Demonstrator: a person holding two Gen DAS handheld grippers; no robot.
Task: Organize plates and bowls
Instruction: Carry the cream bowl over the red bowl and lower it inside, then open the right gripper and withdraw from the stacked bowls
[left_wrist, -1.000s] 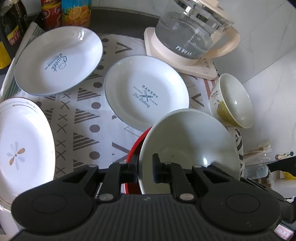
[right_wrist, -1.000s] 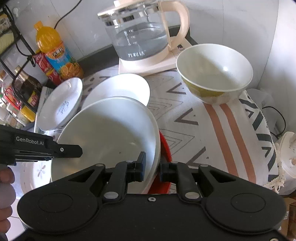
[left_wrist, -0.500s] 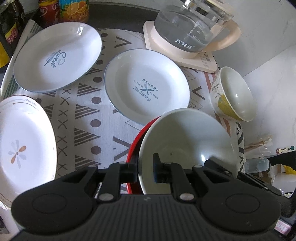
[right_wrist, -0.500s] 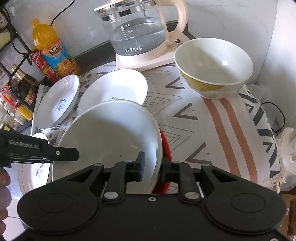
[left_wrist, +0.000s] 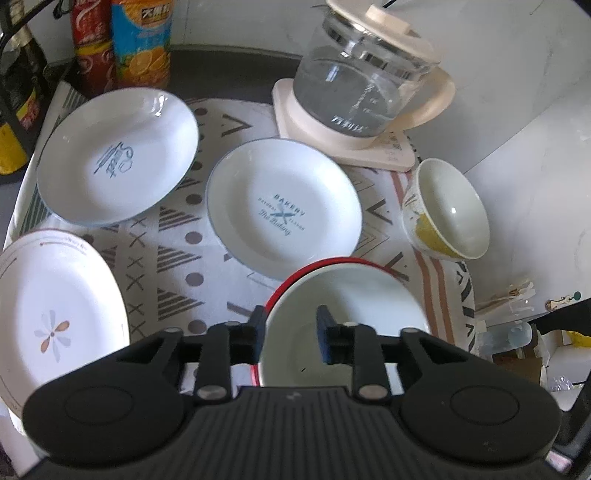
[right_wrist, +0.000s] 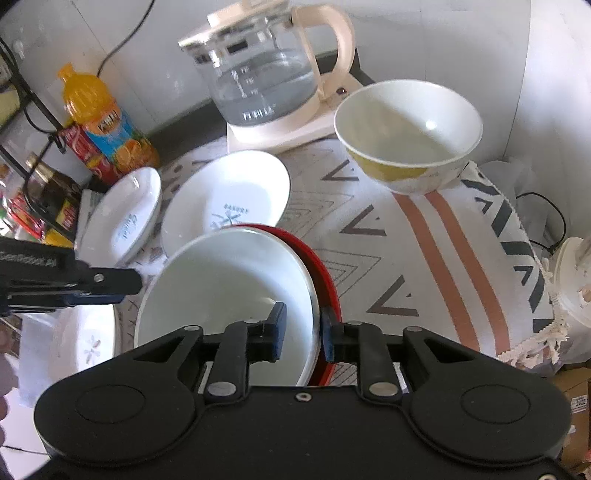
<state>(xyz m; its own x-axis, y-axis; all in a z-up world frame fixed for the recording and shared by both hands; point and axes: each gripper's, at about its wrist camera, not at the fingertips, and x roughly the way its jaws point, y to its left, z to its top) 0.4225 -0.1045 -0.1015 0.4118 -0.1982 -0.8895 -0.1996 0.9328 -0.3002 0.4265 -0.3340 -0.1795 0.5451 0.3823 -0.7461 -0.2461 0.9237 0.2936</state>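
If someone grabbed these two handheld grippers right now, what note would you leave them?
Left gripper: open, fingers either side of the white bowl's near rim.
Right gripper: open, straddling the opposite rim.
The white bowl sits nested in the red bowl on the patterned cloth.
Done: that one pair is nested.
Left: the yellow-patterned bowl stands alone by the kettle; the Bakery plate, Sweet plate and flower plate lie apart, unstacked.
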